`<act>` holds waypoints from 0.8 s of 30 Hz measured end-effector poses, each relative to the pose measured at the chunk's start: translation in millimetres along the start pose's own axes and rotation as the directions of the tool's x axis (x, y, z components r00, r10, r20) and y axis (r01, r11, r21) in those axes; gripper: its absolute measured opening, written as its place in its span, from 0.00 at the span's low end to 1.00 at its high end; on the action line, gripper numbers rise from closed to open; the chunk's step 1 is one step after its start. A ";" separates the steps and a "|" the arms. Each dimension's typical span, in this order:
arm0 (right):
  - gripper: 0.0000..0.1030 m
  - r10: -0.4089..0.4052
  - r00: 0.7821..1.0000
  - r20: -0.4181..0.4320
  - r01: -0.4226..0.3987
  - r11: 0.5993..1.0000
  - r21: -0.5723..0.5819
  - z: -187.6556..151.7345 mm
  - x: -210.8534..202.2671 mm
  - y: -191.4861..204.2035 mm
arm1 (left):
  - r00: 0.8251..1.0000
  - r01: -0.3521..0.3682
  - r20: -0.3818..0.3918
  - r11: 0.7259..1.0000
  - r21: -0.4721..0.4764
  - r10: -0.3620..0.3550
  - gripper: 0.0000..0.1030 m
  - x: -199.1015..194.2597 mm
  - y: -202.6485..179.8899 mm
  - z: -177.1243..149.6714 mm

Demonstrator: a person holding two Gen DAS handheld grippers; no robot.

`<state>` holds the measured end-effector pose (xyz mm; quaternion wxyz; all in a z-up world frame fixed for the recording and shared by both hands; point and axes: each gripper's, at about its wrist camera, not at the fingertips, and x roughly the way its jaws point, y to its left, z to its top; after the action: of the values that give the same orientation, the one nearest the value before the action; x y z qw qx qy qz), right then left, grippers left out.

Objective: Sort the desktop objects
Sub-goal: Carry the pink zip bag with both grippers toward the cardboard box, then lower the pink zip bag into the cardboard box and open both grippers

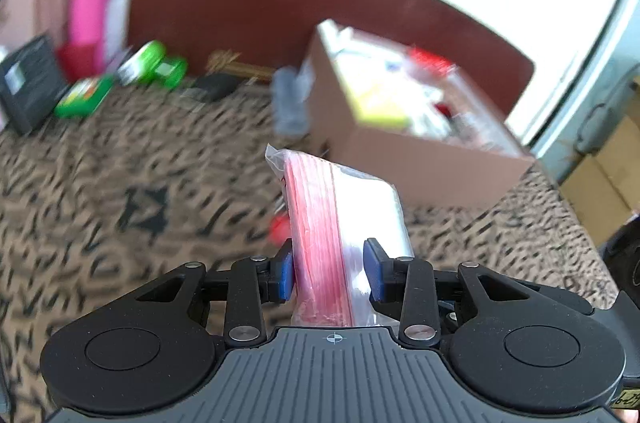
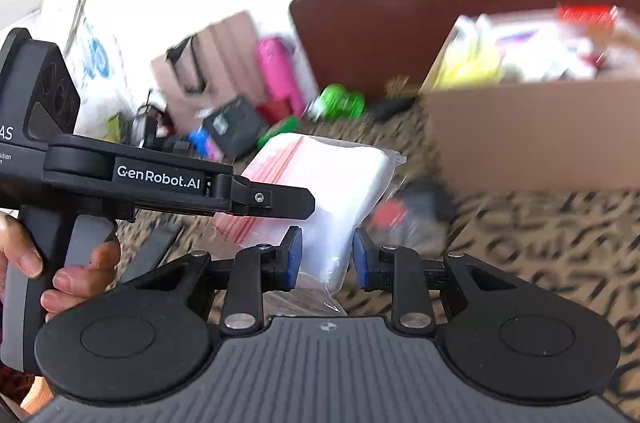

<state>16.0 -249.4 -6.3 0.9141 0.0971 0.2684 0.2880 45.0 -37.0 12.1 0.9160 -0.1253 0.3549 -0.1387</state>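
The left gripper (image 1: 329, 273) clamps a pack of zip bags (image 1: 340, 235) between its blue fingers (image 1: 285, 273), holding it upright above the patterned desk (image 1: 120, 183). The right gripper (image 2: 325, 259) is open, with nothing between its fingers. The slick plastic could slip free. Beyond the fingers, the cardboard box (image 1: 420, 159) looks already full, so the pack may catch its rim or slide off.

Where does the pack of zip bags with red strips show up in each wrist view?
Left wrist: pack of zip bags centre frame, clamped between the left gripper jaws.
Right wrist: same pack centre, beyond the open right gripper.
Shared landmark: cardboard box, right of the pack in both.
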 end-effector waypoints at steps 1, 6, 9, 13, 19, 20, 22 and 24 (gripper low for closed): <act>0.30 -0.014 1.000 0.021 0.014 1.000 -0.004 5.9 -4.8 -3.7 | 1.000 0.014 0.011 1.000 0.011 -0.014 0.41 2.1 -7.6 6.1; 0.30 -0.095 0.989 0.116 0.096 0.995 -0.006 36.5 -20.1 -27.1 | 0.995 0.077 0.056 0.995 0.069 -0.081 0.42 23.6 -44.6 39.0; 0.30 -0.141 0.977 0.160 0.144 0.990 -0.005 55.2 -25.5 -45.0 | 0.991 0.116 0.063 0.990 0.083 -0.121 0.41 40.2 -63.9 62.4; 0.30 -0.193 0.962 0.195 0.196 0.981 0.003 75.6 -27.6 -71.9 | 0.984 0.157 0.064 0.983 0.097 -0.164 0.42 66.2 -83.9 90.7; 0.30 -0.248 0.946 0.209 0.251 0.968 0.011 103.2 -15.4 -106.6 | 0.976 0.210 0.045 0.976 0.056 -0.213 0.41 112.2 -94.1 124.3; 0.30 -0.254 0.944 0.209 0.259 0.966 0.007 108.2 -12.4 -112.5 | 0.976 0.210 0.044 0.976 0.050 -0.212 0.41 119.3 -95.3 128.6; 0.30 -0.267 0.941 0.206 0.273 0.962 -0.002 114.3 -7.0 -121.5 | 0.978 0.202 0.048 0.978 0.055 -0.205 0.40 131.7 -97.5 135.0; 0.30 -0.280 0.940 0.196 0.287 0.958 -0.005 118.0 0.8 -130.7 | 0.981 0.187 0.045 0.980 0.062 -0.189 0.42 145.5 -99.2 140.2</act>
<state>143.1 -358.2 48.7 0.9693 0.0698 0.1845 0.1471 227.9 -160.8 55.6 0.9108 -0.1354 0.3139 -0.2315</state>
